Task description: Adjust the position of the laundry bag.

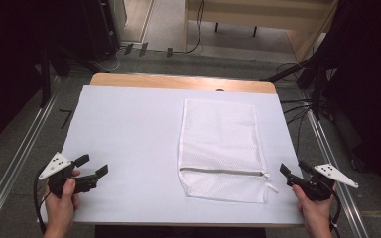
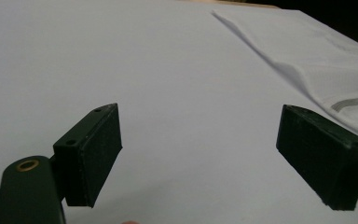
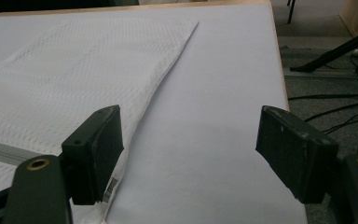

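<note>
A white mesh laundry bag [image 1: 222, 148] lies flat on the white table sheet [image 1: 129, 129], right of the middle, with its grey zipper [image 1: 223, 171] running across near the front end. My left gripper [image 1: 93, 166] hovers at the front left corner, open, far from the bag. In the left gripper view the bag [image 2: 317, 60] lies ahead to the right, and the gripper [image 2: 200, 154] holds nothing. My right gripper [image 1: 293, 173] stands open at the front right edge, just right of the bag. The right gripper view shows the bag's edge [image 3: 74, 84] beside its left jaw, and the gripper [image 3: 189, 154] is empty.
The wooden table edge [image 1: 178, 82] shows beyond the sheet at the back. Metal rails [image 1: 15, 163] run along both sides on the floor. Cables [image 1: 302, 106] and dark stands lie to the right of the table.
</note>
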